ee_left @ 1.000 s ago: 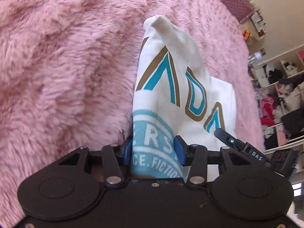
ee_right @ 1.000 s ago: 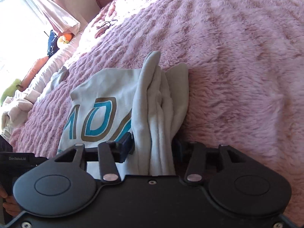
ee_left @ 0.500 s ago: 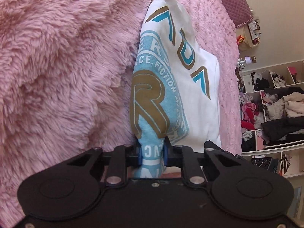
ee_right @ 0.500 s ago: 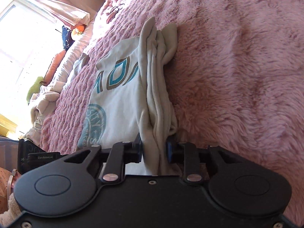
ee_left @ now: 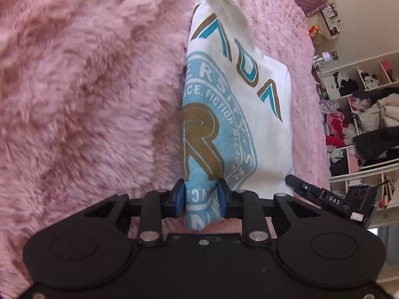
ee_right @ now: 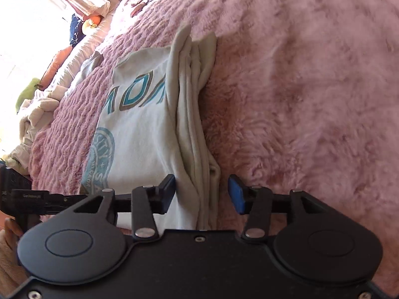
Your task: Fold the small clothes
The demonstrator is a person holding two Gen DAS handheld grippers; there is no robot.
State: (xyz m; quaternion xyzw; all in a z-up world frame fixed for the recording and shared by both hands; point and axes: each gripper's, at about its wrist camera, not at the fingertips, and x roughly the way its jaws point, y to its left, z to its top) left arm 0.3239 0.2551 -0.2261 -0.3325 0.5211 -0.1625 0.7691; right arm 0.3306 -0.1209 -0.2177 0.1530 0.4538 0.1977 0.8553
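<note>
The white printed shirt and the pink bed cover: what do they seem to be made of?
White printed shirt: looks like soft cotton knit, matte, creasing into limp folds, with flat teal and brown printed lettering. Pink bed cover: apparently plush synthetic fleece or faux fur, with long, tufted, slightly glossy pile.

Daylight floods both views. In the right wrist view a blown-out window (ee_right: 22,7) at the upper left glares white, washing out detail near it. The fluffy pink blanket (ee_right: 311,87) is brightly lit; the folded white printed T-shirt (ee_left: 251,129) casts a soft shadow along its edge. Fisheye bending curves the edges, corners darken, and the fur looks slightly smeared.
</note>
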